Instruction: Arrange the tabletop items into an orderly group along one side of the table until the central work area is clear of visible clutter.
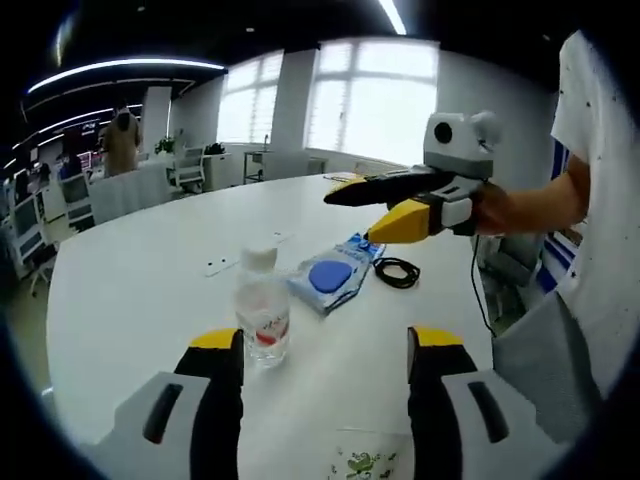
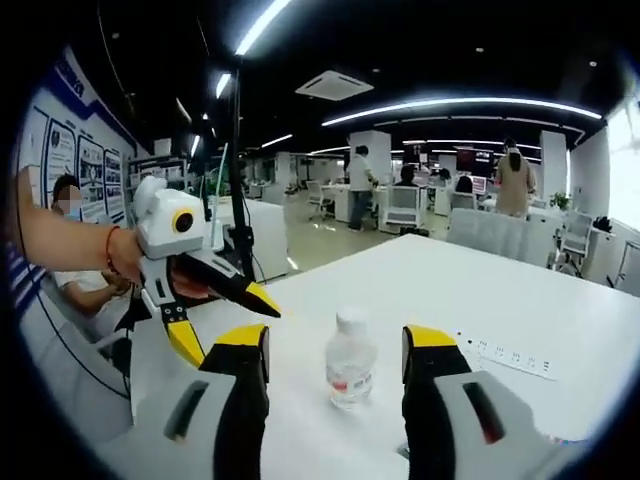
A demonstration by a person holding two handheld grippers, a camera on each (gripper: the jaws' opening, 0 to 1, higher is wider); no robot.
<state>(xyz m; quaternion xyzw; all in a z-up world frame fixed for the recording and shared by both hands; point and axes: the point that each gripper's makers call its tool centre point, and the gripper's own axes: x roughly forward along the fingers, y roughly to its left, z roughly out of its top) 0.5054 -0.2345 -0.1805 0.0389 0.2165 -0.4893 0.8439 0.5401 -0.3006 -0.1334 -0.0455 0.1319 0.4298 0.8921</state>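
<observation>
The water bottle (image 1: 262, 306) stands upright on the white table (image 1: 140, 270), its long axis vertical, and serves as the landmark here. In the left gripper view the left gripper (image 1: 325, 350) has its jaws spread wide and holds nothing; the bottle sits just ahead of them, close to the left jaw rather than centred. In the right gripper view the right gripper (image 2: 335, 345) is also wide open and empty, with the bottle (image 2: 350, 372) almost squarely between its jaws, so this one looks better lined up for a grasp. Beyond the bottle in the left gripper view lie a blue packet (image 1: 333, 275) and, past that, a coiled black cable (image 1: 397, 271). A power strip (image 2: 505, 354) lies to the bottle's right in the right gripper view.
</observation>
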